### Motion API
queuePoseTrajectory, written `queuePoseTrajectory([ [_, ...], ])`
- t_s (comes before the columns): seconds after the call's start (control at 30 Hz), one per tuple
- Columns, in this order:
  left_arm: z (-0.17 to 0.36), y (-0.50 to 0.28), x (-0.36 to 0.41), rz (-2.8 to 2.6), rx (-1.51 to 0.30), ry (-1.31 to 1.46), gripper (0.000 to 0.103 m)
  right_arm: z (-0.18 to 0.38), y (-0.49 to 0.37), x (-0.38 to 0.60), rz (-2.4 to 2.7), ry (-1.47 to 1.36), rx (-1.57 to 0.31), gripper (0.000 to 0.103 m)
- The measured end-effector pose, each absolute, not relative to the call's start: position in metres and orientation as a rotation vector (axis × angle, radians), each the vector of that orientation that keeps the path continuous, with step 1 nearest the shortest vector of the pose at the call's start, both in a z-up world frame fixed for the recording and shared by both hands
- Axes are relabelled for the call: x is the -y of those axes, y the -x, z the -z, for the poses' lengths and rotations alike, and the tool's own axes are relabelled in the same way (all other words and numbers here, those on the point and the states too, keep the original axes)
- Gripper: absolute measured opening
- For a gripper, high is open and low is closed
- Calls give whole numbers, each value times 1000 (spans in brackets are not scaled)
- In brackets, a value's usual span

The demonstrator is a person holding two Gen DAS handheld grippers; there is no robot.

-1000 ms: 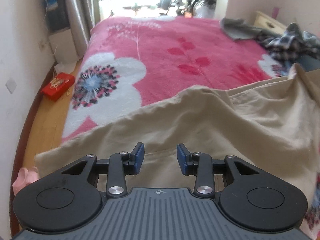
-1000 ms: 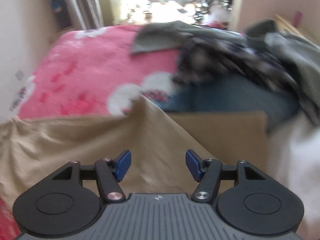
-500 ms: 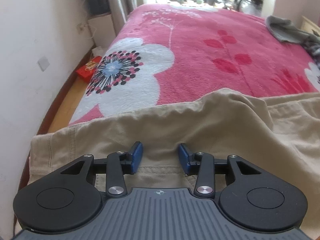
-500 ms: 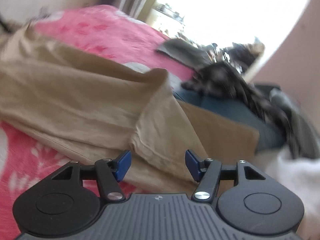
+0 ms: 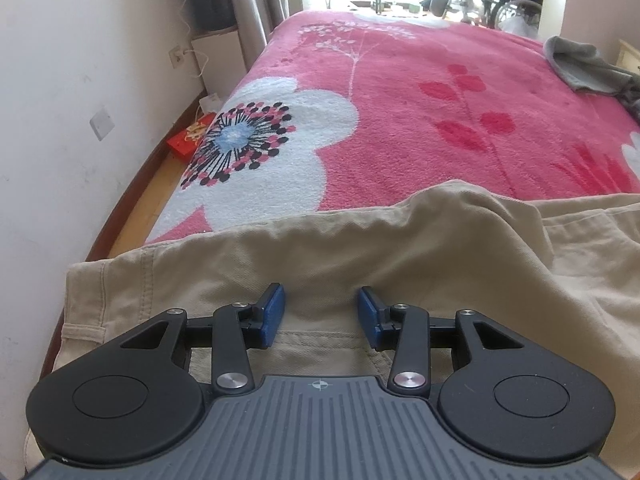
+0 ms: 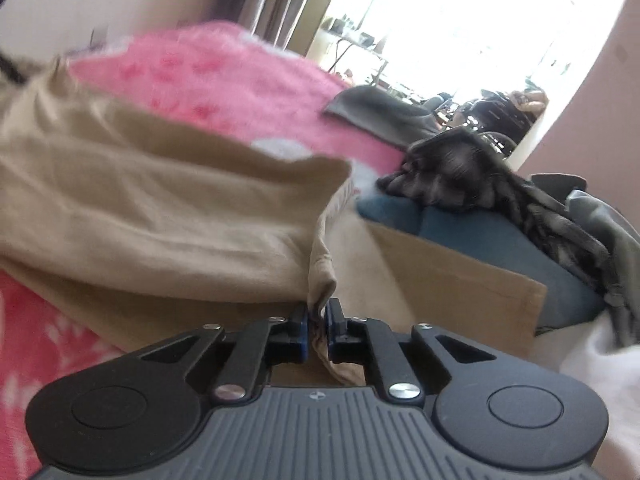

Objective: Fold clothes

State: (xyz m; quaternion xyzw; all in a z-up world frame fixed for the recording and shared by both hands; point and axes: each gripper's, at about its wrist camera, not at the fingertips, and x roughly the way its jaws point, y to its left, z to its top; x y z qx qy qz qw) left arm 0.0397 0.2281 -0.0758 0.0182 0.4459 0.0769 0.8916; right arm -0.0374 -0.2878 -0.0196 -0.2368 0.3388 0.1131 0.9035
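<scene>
Pinching a fold of khaki trousers (image 6: pixel 168 208) in right tongs (image 6: pixel 317 330) above pink floral bed (image 5: pixel 420 120); left tongs (image 5: pixel 320 312) spread wide over waistband.

Left gripper (image 5: pixel 320 312) over khaki trousers (image 5: pixel 400 248)
Jaws stood apart above the waistband; pink floral blanket (image 5: pixel 400 112) filled the upper frame.

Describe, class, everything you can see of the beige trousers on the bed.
The beige trousers look like sturdy woven cotton, with stitched seams and a belt loop at the waistband. They lie rumpled across the pink floral blanket. The right gripper is shut on a leg's hem edge; the left gripper hovers open over the waistband.
</scene>
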Motion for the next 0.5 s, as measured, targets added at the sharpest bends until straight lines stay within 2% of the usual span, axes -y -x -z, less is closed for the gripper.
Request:
queuePoseTrajectory([
  [0.13,77,-39,-230,-155,-919,-37,43,-2,43,305,-243,343,-726,9],
  [0.3,78,-40,-229,-159,-915,-34,44,10,31,326,-247,229,-813,10],
  [0.43,77,-40,-229,-155,-917,-39,44,7,22,353,-276,-15,-848,10],
  [0.5,77,-41,-230,-154,-917,-34,44,6,17,366,-290,-138,-862,14],
])
